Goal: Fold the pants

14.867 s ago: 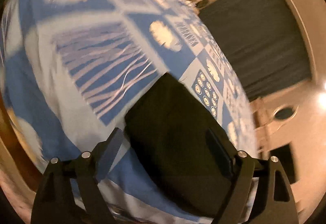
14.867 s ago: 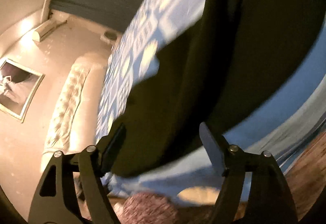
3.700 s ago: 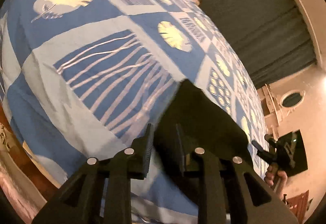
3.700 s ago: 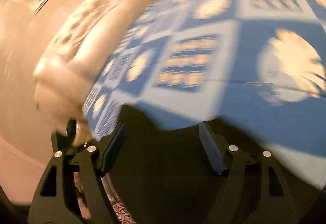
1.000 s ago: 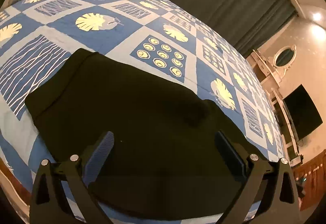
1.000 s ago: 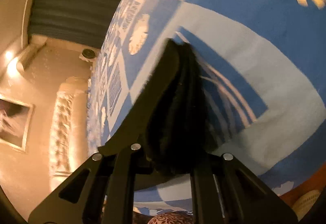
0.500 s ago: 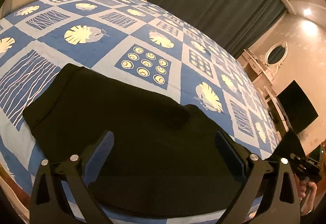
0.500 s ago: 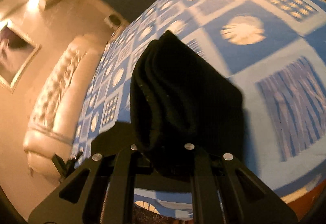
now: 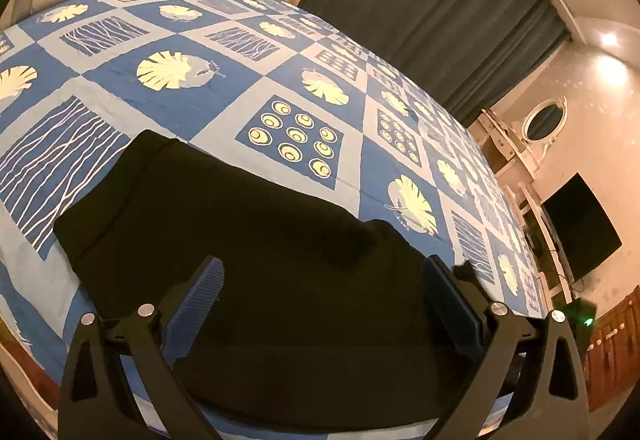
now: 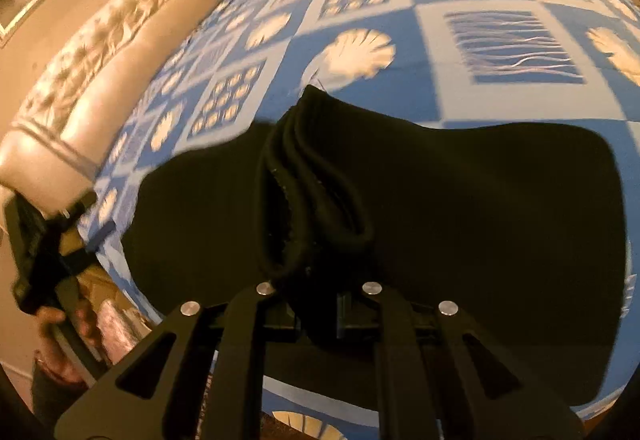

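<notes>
- Keep the right gripper [image 10: 316, 304] clamped on the bunched end of the pants [image 10: 460, 224]; carry it across level, then lay it edge to edge.
- Hold the left gripper [image 9: 324, 304], fingers wide apart and empty, just above the cloth.
- The pants are black, thick and soft, lying on the blue patterned bed [image 9: 168, 40].

Your pants [image 9: 256, 260] lie on the bed [image 9: 224, 52], near its front edge. The headboard [image 10: 100, 52] stands behind them, to your left. Curtains [image 9: 432, 8] hang beyond the bed.
</notes>
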